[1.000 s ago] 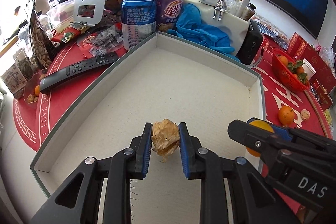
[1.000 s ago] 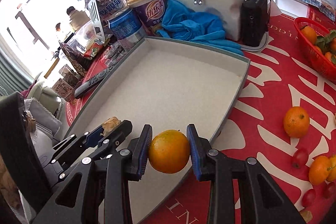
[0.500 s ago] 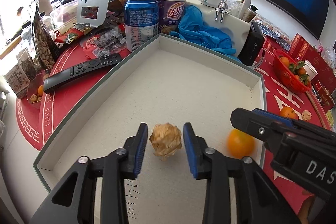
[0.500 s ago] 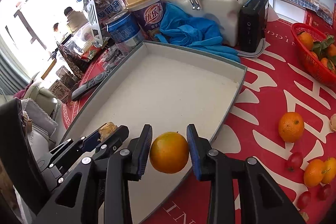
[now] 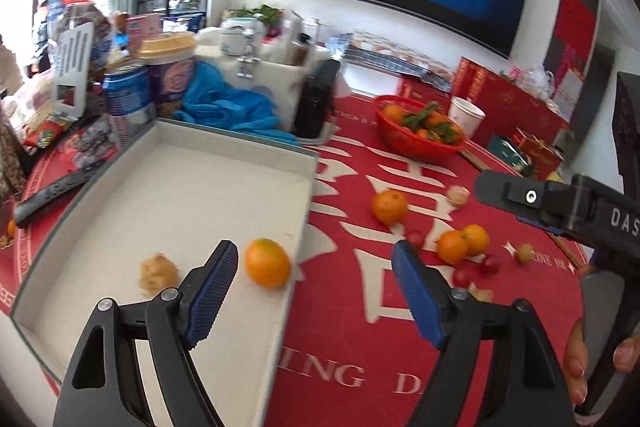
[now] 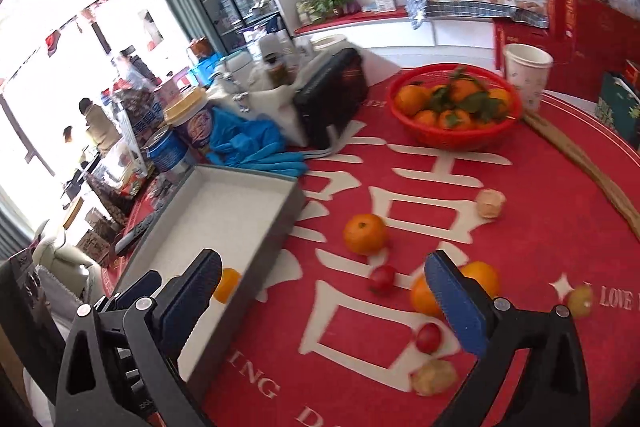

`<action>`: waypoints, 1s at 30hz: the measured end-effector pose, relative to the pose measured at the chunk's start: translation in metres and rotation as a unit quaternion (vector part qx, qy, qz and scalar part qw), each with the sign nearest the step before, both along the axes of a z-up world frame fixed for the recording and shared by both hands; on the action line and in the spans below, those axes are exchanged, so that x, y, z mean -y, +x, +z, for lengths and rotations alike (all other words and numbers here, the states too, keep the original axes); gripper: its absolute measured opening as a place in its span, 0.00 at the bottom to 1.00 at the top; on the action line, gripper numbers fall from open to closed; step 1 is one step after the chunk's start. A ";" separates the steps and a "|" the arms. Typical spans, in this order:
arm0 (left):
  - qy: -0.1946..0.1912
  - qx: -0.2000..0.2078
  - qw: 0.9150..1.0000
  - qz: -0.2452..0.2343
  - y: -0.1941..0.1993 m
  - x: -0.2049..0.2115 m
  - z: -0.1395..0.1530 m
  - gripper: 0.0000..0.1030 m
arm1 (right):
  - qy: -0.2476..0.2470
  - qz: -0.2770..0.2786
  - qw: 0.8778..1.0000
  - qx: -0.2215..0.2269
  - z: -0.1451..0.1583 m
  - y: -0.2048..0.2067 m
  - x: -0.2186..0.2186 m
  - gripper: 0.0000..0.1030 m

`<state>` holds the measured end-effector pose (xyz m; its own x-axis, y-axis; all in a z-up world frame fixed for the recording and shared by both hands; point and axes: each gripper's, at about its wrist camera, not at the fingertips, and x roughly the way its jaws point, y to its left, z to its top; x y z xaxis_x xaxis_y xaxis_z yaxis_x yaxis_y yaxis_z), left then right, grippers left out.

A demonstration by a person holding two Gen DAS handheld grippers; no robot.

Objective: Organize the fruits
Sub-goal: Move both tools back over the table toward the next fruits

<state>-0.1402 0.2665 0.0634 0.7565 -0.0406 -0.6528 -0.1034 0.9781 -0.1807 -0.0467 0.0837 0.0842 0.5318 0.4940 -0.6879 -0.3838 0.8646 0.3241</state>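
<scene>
The grey tray point(image 5: 308, 195) holds an orange point(image 5: 267, 262) near its right wall and a papery husk fruit point(image 5: 158, 273) to its left. My left gripper point(image 5: 314, 275) is open and empty above the tray's right edge. My right gripper point(image 6: 324, 291) is open and empty over the red cloth. In the right wrist view the tray point(image 6: 280, 227) shows at left with the orange point(image 6: 226, 285) partly hidden behind a finger. Loose on the cloth lie an orange point(image 6: 364, 233), two oranges together point(image 6: 480, 279), cherry tomatoes point(image 6: 382, 279) and husk fruits point(image 6: 434, 377).
A red basket of oranges point(image 6: 456, 107) and a paper cup point(image 6: 528, 73) stand at the back. A blue cloth point(image 6: 256, 147), a black box point(image 6: 332, 99), cans and snack bags crowd behind the tray. A remote point(image 5: 52, 193) lies left of it.
Both grippers opened and let go: the husk fruit and the orange now lie in the tray. Both grippers swung right, towards the loose fruit on the cloth.
</scene>
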 end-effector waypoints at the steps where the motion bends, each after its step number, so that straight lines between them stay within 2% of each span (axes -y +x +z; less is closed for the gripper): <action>1: 0.001 -0.006 1.000 -0.016 0.002 0.012 -0.003 0.80 | 0.001 -0.022 1.000 0.001 -0.001 -0.001 0.019 0.99; 3: 0.012 -0.017 0.999 -0.037 0.007 0.033 -0.009 0.80 | -0.009 -0.078 0.997 0.001 -0.005 -0.004 0.062 0.99; 6: 0.039 -0.031 0.997 -0.054 0.014 0.056 -0.019 0.80 | -0.045 -0.168 0.985 0.001 -0.014 -0.003 0.119 0.99; 9: 0.053 -0.052 0.995 -0.061 0.020 0.069 -0.031 0.80 | -0.095 -0.210 0.973 -0.018 -0.034 0.005 0.152 0.99; 13: 0.055 -0.078 0.993 -0.066 0.026 0.077 -0.044 0.80 | -0.121 -0.217 0.968 -0.044 -0.060 0.009 0.164 0.99; 18: 0.066 -0.098 0.991 -0.068 0.026 0.083 -0.056 0.80 | -0.172 -0.216 0.961 -0.017 -0.064 0.004 0.157 0.99; 23: 0.077 -0.103 0.989 -0.072 0.023 0.087 -0.056 0.82 | -0.160 -0.192 0.967 -0.053 -0.079 0.004 0.160 0.99; 26: 0.078 -0.105 0.989 -0.073 0.024 0.087 -0.056 0.84 | -0.179 -0.180 0.966 -0.047 -0.084 0.001 0.157 0.99; 30: 0.078 -0.107 0.989 -0.070 0.027 0.087 -0.057 0.87 | -0.180 -0.173 0.967 -0.044 -0.084 0.000 0.157 0.99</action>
